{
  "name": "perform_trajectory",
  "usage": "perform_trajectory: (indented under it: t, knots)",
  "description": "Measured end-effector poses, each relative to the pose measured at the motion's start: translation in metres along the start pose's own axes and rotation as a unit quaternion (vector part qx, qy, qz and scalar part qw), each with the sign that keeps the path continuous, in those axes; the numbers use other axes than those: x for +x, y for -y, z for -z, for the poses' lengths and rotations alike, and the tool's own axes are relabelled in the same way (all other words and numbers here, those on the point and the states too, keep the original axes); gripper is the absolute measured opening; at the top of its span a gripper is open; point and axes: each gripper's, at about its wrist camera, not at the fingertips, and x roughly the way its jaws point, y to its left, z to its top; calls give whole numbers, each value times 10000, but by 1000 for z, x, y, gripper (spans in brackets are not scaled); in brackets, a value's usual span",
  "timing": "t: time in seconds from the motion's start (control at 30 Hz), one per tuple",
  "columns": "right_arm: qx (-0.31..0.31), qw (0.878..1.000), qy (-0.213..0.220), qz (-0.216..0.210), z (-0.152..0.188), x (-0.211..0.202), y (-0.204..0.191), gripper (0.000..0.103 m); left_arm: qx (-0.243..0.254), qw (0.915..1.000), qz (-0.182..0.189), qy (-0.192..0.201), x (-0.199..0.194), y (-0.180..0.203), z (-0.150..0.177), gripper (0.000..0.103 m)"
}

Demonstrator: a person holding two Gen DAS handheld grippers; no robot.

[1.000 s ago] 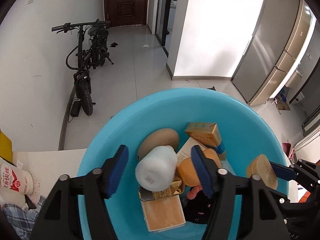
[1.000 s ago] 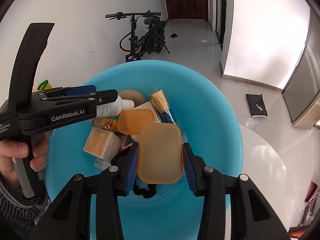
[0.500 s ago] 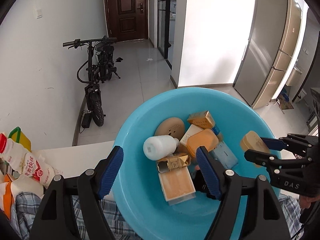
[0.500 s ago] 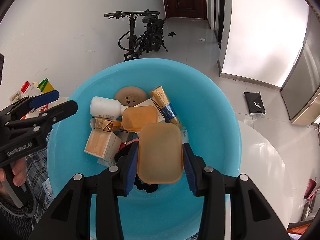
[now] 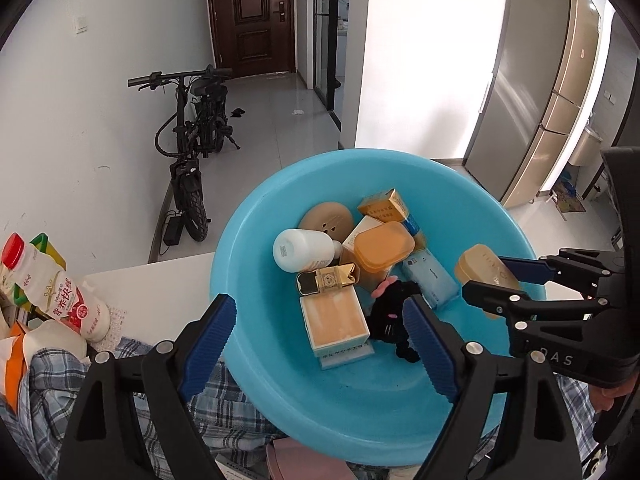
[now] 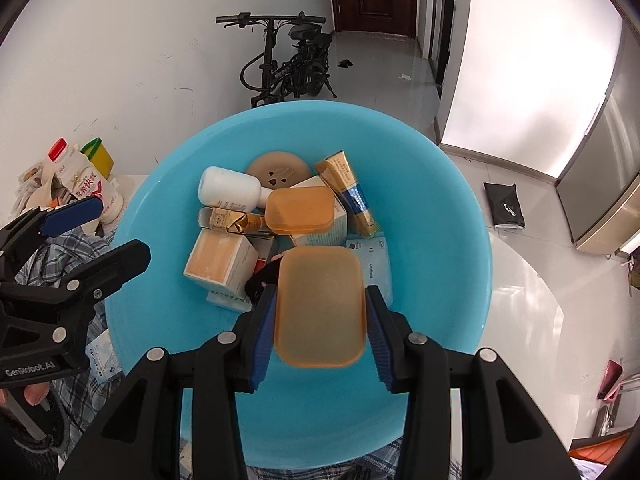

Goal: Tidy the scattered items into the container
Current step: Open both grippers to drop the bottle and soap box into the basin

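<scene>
A blue basin [image 5: 256, 240] [image 6: 448, 240] holds a white bottle [image 5: 304, 250] [image 6: 230, 191], an orange lidded box [image 5: 383, 246] [image 6: 299, 210], a gold carton [image 5: 383, 205], a cream box [image 5: 334, 316] [image 6: 220, 258] and other items. My left gripper [image 5: 320, 332] is open and empty over the basin's near left rim. My right gripper [image 6: 318, 320] is shut on an orange soap box [image 6: 320, 304] [image 5: 486, 270], held above the basin's inside.
Milk bottles [image 5: 56, 288] [image 6: 86, 184] and snack packs lie left of the basin on a white table [image 5: 152, 288]. Plaid cloth [image 5: 128, 380] lies under the near rim. An e-bike [image 5: 192, 140] stands on the floor beyond.
My left gripper let go of the white bottle, which now lies in the basin, and has pulled back to the left. My right gripper still holds the orange soap box over the basin.
</scene>
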Motion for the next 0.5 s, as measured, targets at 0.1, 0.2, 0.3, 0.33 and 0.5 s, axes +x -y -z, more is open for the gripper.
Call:
perform_trajectory:
  t: [0.1, 0.2, 0.3, 0.33, 0.5]
  knots:
    - [32, 9999, -155, 62, -9, 17, 7, 41, 46, 10000, -81, -4, 10, 2, -7, 87]
    - [30, 9992, -330, 204, -17, 35, 14, 41, 84, 9999, -104, 33, 16, 4, -10, 87]
    - [-16, 9983, -497, 288, -23, 49, 20, 41, 143, 9998, -109, 58, 22, 3, -12, 87]
    - [-37, 9982, -512, 320, -25, 52, 21, 41, 142, 9999, -88, 32, 25, 2, -13, 87]
    - [-160, 9972, -587, 440, -30, 61, 19, 41, 73, 9999, -26, -76, 35, -1, -14, 87]
